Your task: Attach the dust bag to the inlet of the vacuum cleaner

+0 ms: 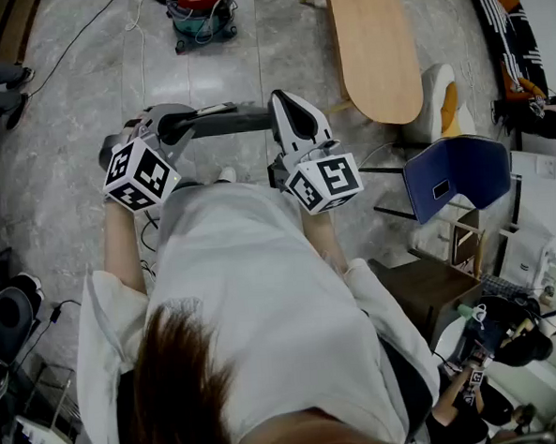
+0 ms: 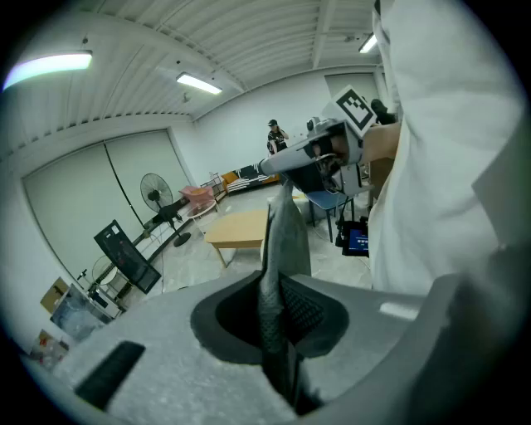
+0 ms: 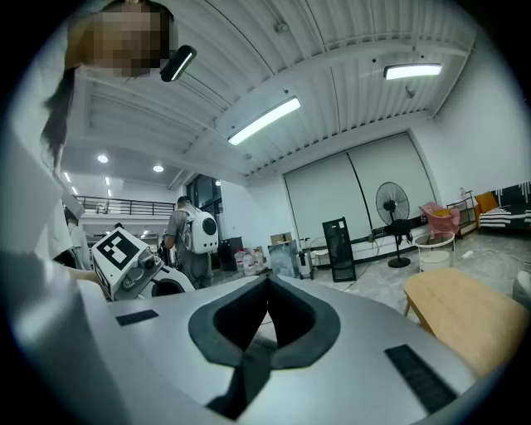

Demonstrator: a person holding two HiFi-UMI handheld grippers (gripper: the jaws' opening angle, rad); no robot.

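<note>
**A:** How does the left gripper stand?

**B:** Nearly closed. Its jaws pinch the bag, a flat grey sheet seen edge-on that rises out past the tips.

**A:** Anything in the bag?

**B:** It looks flat, and its inside can't be seen.

**A:** And the right gripper?

**B:** Its jaws are fully together, and nothing shows between them. In the head view the bag runs as a dark band from the left gripper across to the right gripper's side. I can't tell whether it touches there.

**A:** Where is the vacuum?

**B:** It stands on the floor, well ahead of both grippers, at the top of the head view. It has a red lid on a teal tub, with pale cord looped about it. What the tub holds can't be seen, and the inlet is too small to make out. The bag is well apart from it.

**A:** Room to move?

**B:** Bare floor lies between the grippers and the vacuum. A wooden table runs along the right of that stretch. A blue chair stands near the right gripper, on its right. The person's white top is close behind both grippers.
</note>
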